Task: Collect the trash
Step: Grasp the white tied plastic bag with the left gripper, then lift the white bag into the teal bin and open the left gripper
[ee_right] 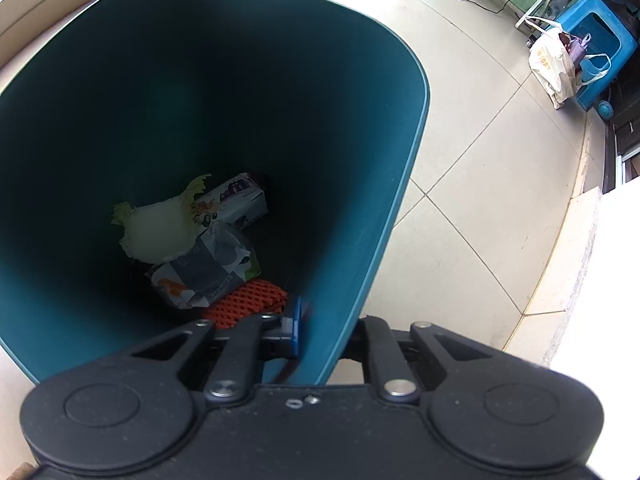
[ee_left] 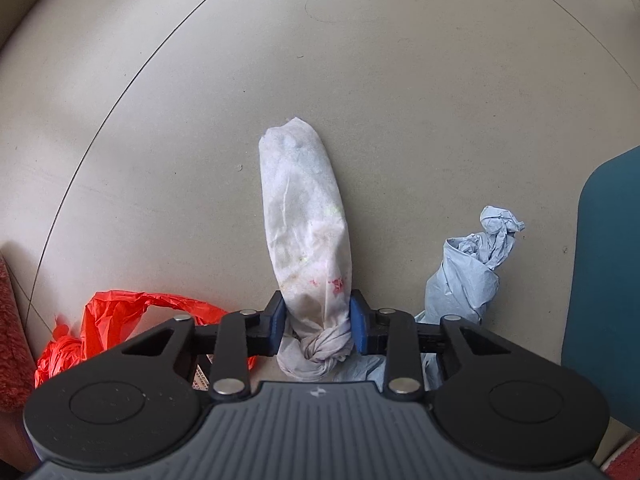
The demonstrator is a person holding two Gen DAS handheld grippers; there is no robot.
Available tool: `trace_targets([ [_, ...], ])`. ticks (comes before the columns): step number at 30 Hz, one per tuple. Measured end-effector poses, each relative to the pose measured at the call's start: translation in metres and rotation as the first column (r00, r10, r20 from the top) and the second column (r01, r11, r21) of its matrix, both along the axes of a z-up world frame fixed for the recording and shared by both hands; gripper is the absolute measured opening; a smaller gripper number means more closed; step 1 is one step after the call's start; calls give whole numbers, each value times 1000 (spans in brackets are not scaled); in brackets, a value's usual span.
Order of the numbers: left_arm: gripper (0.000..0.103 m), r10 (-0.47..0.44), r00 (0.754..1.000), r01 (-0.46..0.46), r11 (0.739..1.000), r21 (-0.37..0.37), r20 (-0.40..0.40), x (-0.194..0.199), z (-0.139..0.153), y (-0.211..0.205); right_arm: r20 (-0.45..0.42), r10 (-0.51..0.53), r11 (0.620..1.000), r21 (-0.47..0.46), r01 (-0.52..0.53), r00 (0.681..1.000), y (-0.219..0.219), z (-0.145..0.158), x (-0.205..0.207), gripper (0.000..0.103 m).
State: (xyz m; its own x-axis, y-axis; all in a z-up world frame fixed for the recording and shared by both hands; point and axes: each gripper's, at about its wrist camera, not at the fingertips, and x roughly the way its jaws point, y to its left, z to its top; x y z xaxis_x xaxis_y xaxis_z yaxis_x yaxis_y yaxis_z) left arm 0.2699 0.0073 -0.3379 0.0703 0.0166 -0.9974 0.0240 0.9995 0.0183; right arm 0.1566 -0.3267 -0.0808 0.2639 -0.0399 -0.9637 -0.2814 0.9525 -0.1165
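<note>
In the left wrist view, my left gripper is shut on a white knotted bundle of trash, pinching it just above its knot; the bundle points away over the floor. A crumpled pale blue paper lies to its right and a red plastic bag to its left. The teal bin's side shows at the right edge. In the right wrist view, my right gripper is shut on the rim of the teal trash bin, one finger inside, one outside. Inside lie a cabbage leaf, a carton, a crumpled packet and orange foam net.
Beige tiled floor surrounds the bin. A blue stool with a white tote bag stands at the far right. A raised white ledge runs along the right. A red fabric edge is at the far left.
</note>
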Motion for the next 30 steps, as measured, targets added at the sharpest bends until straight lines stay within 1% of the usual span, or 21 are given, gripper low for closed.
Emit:
trace_targets([
  [2,24,-2,1000,2,1000,5,-4,-5,6,-3,0,-1,1000,0,1,1000,-1,0,0,11],
  [4,23,-2,1000,2,1000,24,4,-9,11,-4,0,-2,1000,-1,2,1000,-1,0,0,11],
  [5,22,1,1000,-1,1000,23,8,-10,15,-4,1,0,1000,-2,0,1000,-1,0,0,11],
  [13,22,5,999,-7,999,39,53,-23,54,-5,4,-2,1000,-1,2,1000,1,0,0,11],
  [18,22,-11,996,6,998,58,86,-32,84,-13,1,-2,1000,5,2,1000,2,1,0,11],
  [22,22,-14,992,9,999,37,125,-37,121,-18,3,-18,999,28,18,1000,-1,5,3,10],
  [24,22,-21,989,18,1000,23,149,-40,145,-22,17,-1,1000,28,1,1000,2,6,3,10],
  [26,22,-43,979,44,999,-1,198,-35,178,-30,33,11,1000,22,-12,999,4,7,4,11],
  [27,22,-58,973,62,998,-10,223,-35,200,-31,38,15,1000,22,-16,999,4,7,5,10],
  [30,22,-88,957,102,994,-35,277,-42,248,-41,42,2,999,36,-4,999,2,7,9,10],
])
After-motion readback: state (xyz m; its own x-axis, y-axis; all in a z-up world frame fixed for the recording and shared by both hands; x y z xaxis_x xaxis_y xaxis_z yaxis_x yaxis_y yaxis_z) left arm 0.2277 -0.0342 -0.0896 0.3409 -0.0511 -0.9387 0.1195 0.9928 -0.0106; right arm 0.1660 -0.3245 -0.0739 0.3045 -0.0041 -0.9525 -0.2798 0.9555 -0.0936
